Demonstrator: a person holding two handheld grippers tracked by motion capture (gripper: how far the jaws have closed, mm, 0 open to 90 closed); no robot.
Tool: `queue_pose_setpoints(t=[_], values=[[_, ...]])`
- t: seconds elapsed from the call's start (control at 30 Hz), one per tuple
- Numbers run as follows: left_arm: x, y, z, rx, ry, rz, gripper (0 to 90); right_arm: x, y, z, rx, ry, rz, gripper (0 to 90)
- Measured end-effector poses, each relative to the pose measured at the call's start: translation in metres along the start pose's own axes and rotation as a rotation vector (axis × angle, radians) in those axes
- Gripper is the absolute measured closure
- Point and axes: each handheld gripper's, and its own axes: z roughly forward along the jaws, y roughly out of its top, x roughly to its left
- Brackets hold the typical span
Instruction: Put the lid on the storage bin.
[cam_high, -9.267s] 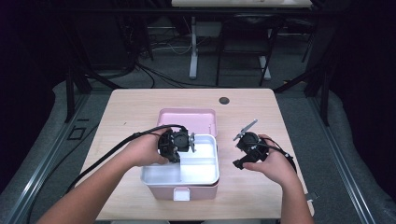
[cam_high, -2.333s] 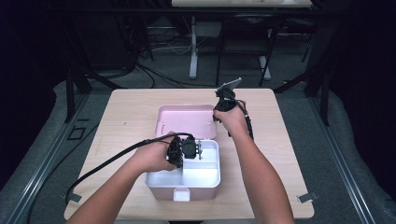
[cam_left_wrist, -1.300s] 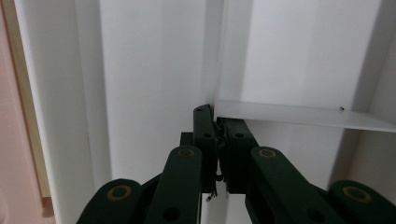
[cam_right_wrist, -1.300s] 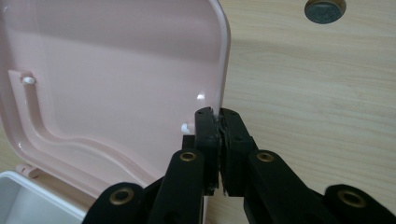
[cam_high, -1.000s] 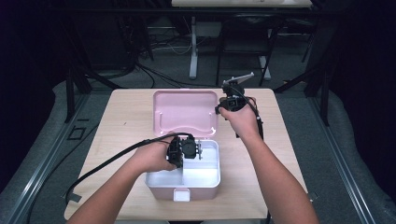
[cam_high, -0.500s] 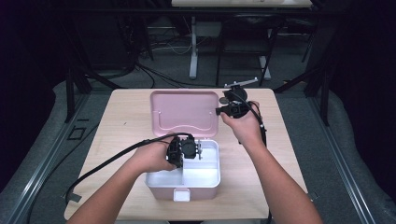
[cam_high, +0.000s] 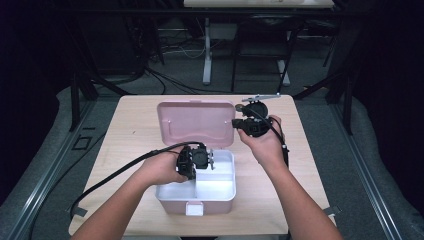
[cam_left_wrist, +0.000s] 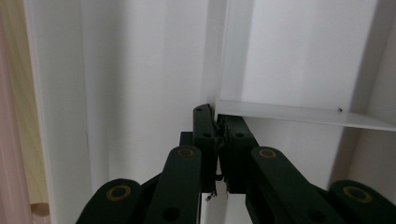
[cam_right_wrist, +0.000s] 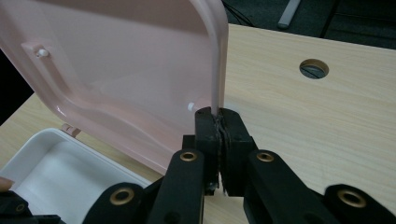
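A pink box (cam_high: 172, 205) with a white divided tray (cam_high: 220, 189) inside stands near the table's front. Its pink lid (cam_high: 195, 122) is hinged at the back and stands raised, tilted away. My right gripper (cam_high: 236, 122) is shut on the lid's right edge (cam_right_wrist: 218, 60), close to a corner, with the jaws (cam_right_wrist: 219, 116) pinching the thin rim. My left gripper (cam_high: 207, 160) reaches into the tray from the left. Its jaws (cam_left_wrist: 217, 116) are shut on a white partition wall (cam_left_wrist: 219, 56), where a cross divider (cam_left_wrist: 299, 116) meets it.
The box sits on a light wooden table (cam_high: 130, 135) with a round cable hole (cam_right_wrist: 314, 68) behind the lid. A white latch (cam_high: 194, 209) is on the box's front. Cables trail off the table's left. Dark floor and desk legs lie beyond.
My right gripper has swung the lid up from a low tilt to more upright, moving right and slightly nearer. The left gripper has stayed on the tray's partition.
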Motion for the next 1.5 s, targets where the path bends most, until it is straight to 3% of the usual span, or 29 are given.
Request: queue_pose_setpoints(t=[0.2, 0.23, 0.27, 0.33, 0.37, 0.47, 0.6, 0.63, 0.67, 0.77, 0.97, 1.0, 1.03, 1.17, 1.2, 1.33, 1.4, 1.5], values=[[-0.002, 0.0, 0.0, 0.0, 0.019, 0.0, 85.8, 0.003, -0.005, -0.005, -0.017, -0.03, -0.012, 87.7], [-0.003, 0.0, 0.0, 0.003, 0.027, 0.001, 85.7, 0.003, -0.006, -0.007, -0.015, 0.012, -0.018, 87.7], [-0.003, 0.0, 0.0, 0.003, 0.027, 0.001, 85.6, 0.005, -0.008, -0.007, -0.034, -0.007, -0.024, 87.7], [-0.004, 0.0, 0.0, 0.0, 0.037, 0.003, 85.5, 0.005, -0.008, -0.008, -0.024, 0.009, -0.028, 87.8], [-0.005, 0.0, 0.0, 0.004, 0.043, 0.003, 85.4, 0.006, -0.009, -0.009, -0.034, -0.015, -0.032, 87.7], [-0.007, 0.0, 0.0, 0.008, 0.058, 0.0, 85.0, 0.007, -0.012, -0.011, -0.038, -0.019, -0.04, 87.8], [-0.008, -0.001, -0.001, -0.007, 0.068, -0.018, 83.9, 0.007, -0.014, -0.013, -0.042, 0.019, -0.049, 87.7], [-0.008, -0.002, -0.001, -0.012, 0.075, -0.041, 83.1, 0.009, -0.015, -0.013, -0.054, -0.018, -0.051, 87.6], [-0.009, -0.003, 0.0, -0.024, 0.079, -0.059, 82.4, 0.008, -0.016, -0.014, -0.05, 0.001, -0.052, 87.6], [-0.009, -0.003, -0.002, -0.007, 0.076, -0.06, 81.5, 0.009, -0.017, -0.014, -0.053, 0.003, -0.054, 87.5], [-0.012, -0.005, -0.001, -0.017, 0.116, -0.08, 76.6, 0.011, -0.019, -0.015, -0.07, -0.018, -0.06, 87.5], [-0.012, -0.008, -0.002, -0.044, 0.124, -0.11, 75.2, 0.011, -0.019, -0.016, -0.064, -0.013, -0.062, 87.5], [-0.012, -0.008, -0.002, -0.044, 0.124, -0.11, 74.1, 0.011, -0.019, -0.016, -0.064, -0.013, -0.062, 87.5], [-0.008, -0.019, -0.008, -0.095, 0.092, -0.18, 72.9, 0.011, -0.02, -0.016, -0.065, -0.017, -0.064, 87.5], [-0.007, -0.025, -0.01, -0.133, 0.085, -0.205, 72.6, 0.011, -0.019, -0.016, -0.066, -0.015, -0.063, 87.5], [-0.006, -0.032, -0.015, -0.165, 0.076, -0.234, 71.5, 0.01, -0.019, -0.016, -0.066, -0.013, -0.061, 87.5], [-0.007, -0.04, -0.021, -0.229, 0.07, -0.269, 70.8, 0.011, -0.02, -0.016, -0.066, -0.015, -0.061, 87.4], [-0.006, -0.046, -0.025, -0.265, 0.075, -0.288, 68.4, 0.011, -0.02, -0.016, -0.067, -0.016, -0.06, 87.4]])
